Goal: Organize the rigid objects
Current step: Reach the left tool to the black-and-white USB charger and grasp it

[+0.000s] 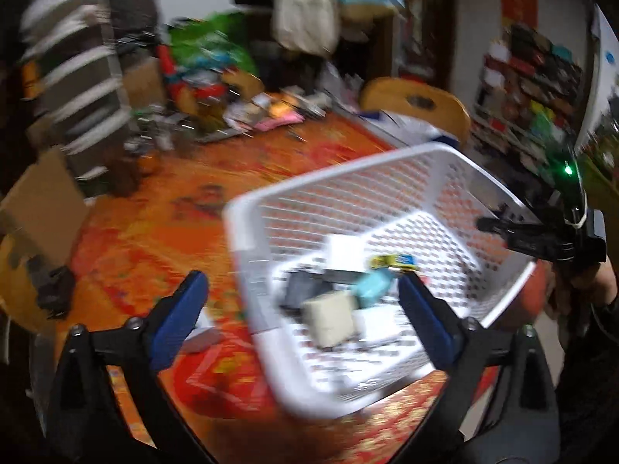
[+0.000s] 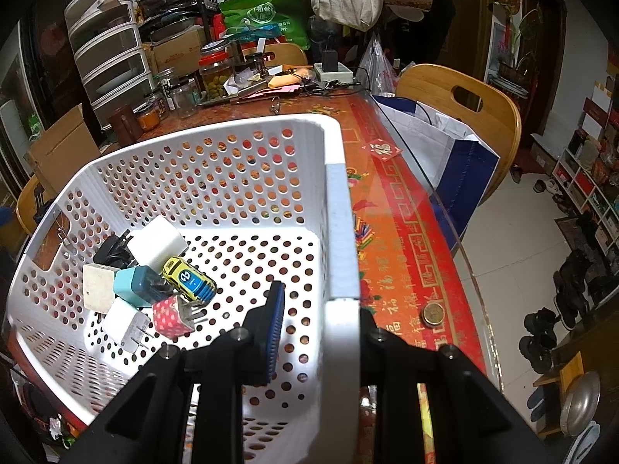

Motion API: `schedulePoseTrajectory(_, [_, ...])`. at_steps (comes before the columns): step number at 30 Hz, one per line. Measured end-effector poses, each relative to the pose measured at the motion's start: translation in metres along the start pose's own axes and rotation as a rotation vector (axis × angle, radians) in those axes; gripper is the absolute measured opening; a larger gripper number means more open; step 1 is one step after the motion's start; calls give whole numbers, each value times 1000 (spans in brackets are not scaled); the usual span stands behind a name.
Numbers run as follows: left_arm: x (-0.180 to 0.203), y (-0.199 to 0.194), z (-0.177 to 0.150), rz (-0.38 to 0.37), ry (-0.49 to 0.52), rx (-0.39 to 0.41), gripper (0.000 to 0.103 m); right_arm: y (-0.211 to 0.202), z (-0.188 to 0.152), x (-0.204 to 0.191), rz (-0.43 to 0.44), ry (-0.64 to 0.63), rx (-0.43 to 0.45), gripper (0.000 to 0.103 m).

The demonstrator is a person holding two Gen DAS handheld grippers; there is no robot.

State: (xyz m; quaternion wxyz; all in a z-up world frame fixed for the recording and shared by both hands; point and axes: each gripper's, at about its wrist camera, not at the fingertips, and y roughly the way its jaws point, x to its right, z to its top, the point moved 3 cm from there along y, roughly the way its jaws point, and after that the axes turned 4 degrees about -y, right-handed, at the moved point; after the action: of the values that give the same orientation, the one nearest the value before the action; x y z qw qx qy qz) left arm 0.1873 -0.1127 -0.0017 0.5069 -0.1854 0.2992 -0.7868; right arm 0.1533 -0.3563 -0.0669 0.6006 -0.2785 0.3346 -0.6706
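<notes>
White basket [image 2: 216, 178]: chargers, toy car [image 2: 188, 279] | right claw [image 2: 321, 332] clamps rim | left claw [image 1: 301, 309] wide, empty

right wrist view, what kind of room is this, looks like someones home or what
Most likely a lived-in home dining room. A table with a red patterned cloth carries food jars and clutter, a wooden chair stands beside it, and shoes line the tiled floor.
</notes>
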Motion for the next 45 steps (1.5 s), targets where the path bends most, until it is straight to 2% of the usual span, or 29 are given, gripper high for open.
schedulePoseTrajectory(1, [-12, -4, -3, 33, -9, 19, 103, 0, 0, 0, 2, 1, 1, 25])
schedulePoseTrajectory(2, [-36, -8, -9, 109, -33, 36, 103, 0, 0, 0, 3, 1, 2, 25])
schedulePoseTrajectory(4, [-78, -6, -20, 176, -108, 24, 103, 0, 0, 0, 4, 1, 1, 25])
schedulePoseTrajectory(6, [-118, 7, -36, 173, -221, -18, 103, 0, 0, 1, 2, 1, 1, 25])
schedulePoseTrajectory(9, [-153, 40, -59, 140, -327, -101, 103, 0, 0, 1, -2, 0, 1, 25])
schedulePoseTrajectory(12, [-156, 72, -76, 135, -319, -176, 103, 1, 0, 1, -8, -2, -2, 25])
schedulePoseTrajectory(16, [-146, 104, -82, 105, -322, -211, 103, 1, 0, 1, -10, -4, -4, 25])
schedulePoseTrajectory(21, [-135, 139, -84, 148, -312, -250, 103, 0, 0, 2, -8, -1, 1, 25])
schedulePoseTrajectory(24, [-134, 152, -87, 163, -319, -264, 103, 0, 0, 2, -7, -1, 3, 25])
schedulePoseTrajectory(32, [-129, 155, -86, 177, -322, -253, 102, 0, 0, 2, -7, -1, 2, 25])
schedulePoseTrajectory(34, [-129, 155, -86, 194, -308, -253, 92, 0, 0, 2, -8, -1, 2, 25])
schedulePoseTrajectory(36, [-128, 155, -86, 201, -296, -254, 60, 0, 0, 2, -8, -2, 2, 25])
schedulePoseTrajectory(37, [-127, 154, -85, 191, -297, -248, 51, 0, 0, 2, -8, -2, 2, 25])
schedulePoseTrajectory(38, [-125, 153, -84, 204, -286, -246, 47, 0, 0, 2, -7, -1, 3, 25])
schedulePoseTrajectory(45, [-137, 135, -80, 311, -278, -201, 47, 0, 0, 2, -6, -4, 3, 25])
